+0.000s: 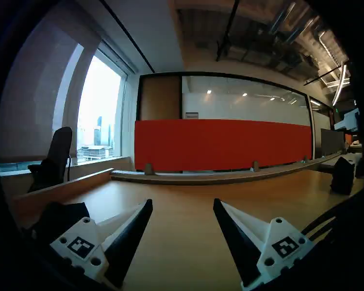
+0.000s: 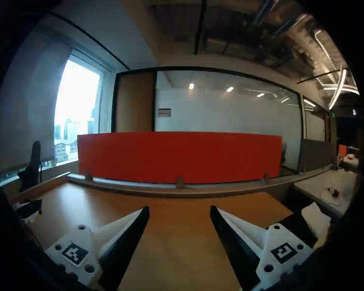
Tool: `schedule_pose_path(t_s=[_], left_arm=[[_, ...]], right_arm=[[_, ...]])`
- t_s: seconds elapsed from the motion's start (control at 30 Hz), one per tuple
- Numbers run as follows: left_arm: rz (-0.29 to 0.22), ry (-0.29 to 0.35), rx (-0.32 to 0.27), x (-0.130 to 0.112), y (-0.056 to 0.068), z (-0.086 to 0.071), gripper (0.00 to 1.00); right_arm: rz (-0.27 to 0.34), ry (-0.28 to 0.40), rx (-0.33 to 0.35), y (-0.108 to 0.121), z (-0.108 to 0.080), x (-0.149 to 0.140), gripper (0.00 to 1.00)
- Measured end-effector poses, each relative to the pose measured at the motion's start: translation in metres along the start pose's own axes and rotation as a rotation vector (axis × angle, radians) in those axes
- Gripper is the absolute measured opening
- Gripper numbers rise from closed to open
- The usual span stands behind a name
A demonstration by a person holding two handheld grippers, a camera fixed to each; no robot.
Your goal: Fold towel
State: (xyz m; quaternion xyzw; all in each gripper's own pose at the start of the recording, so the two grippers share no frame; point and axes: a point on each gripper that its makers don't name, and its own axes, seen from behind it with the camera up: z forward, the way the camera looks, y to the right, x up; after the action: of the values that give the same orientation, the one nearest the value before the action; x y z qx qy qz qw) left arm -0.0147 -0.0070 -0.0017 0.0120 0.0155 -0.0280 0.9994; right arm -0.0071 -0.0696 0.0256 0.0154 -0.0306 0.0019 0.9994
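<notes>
The left gripper (image 1: 182,201) and right gripper (image 2: 179,208) hang spread and empty over the wooden desk (image 1: 182,252), while a white crumpled shape (image 2: 314,217), possibly the towel, lies at the right gripper view's lower right, nearer that gripper.

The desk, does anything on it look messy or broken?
Nothing looks spilled or broken on the wooden desk. One small oddity: a crumpled white thing sits near its right edge in the right gripper view, beside the open right gripper. Too little shows to tell what it is.
</notes>
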Motion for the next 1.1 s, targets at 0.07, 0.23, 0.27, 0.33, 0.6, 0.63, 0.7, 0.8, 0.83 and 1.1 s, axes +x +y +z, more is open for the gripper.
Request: schedule_pose_path(t_s=[0.07,0.23,0.27,0.33,0.6,0.63,0.7,0.8,0.83,1.1], left_arm=[[0.000,0.001,0.004,-0.002,-0.002,-0.001,0.93],[-0.008,0.000,0.012,-0.007,-0.005,-0.002,0.93],[-0.009,-0.001,0.013,-0.008,-0.005,-0.002,0.93],[-0.004,-0.005,0.013,-0.010,-0.006,-0.002,0.92],[0.007,-0.027,0.008,-0.016,-0.003,0.001,0.93],[0.007,-0.027,0.007,-0.016,-0.003,0.002,0.93],[0.008,-0.029,0.007,-0.017,-0.002,0.002,0.92],[0.008,-0.029,0.006,-0.017,-0.002,0.002,0.93],[0.008,-0.029,0.007,-0.017,-0.002,0.002,0.93],[0.008,-0.029,0.009,-0.020,-0.002,0.004,0.93]], right_arm=[[-0.002,-0.001,-0.001,0.000,0.000,-0.002,0.97],[0.000,0.000,-0.002,0.000,0.001,-0.006,0.96],[0.001,-0.001,-0.002,0.000,0.001,-0.007,0.97],[0.001,-0.002,-0.002,0.000,0.000,-0.008,0.97],[0.000,0.000,0.002,-0.001,-0.001,-0.007,0.97],[0.000,0.000,0.004,-0.001,-0.001,-0.008,0.97],[0.000,0.001,0.006,-0.001,-0.001,-0.008,0.96],[0.002,0.000,0.009,-0.001,-0.002,-0.010,0.97],[0.004,0.000,0.009,-0.001,-0.002,-0.010,0.97],[0.011,0.003,0.012,0.004,-0.004,-0.013,0.97]])
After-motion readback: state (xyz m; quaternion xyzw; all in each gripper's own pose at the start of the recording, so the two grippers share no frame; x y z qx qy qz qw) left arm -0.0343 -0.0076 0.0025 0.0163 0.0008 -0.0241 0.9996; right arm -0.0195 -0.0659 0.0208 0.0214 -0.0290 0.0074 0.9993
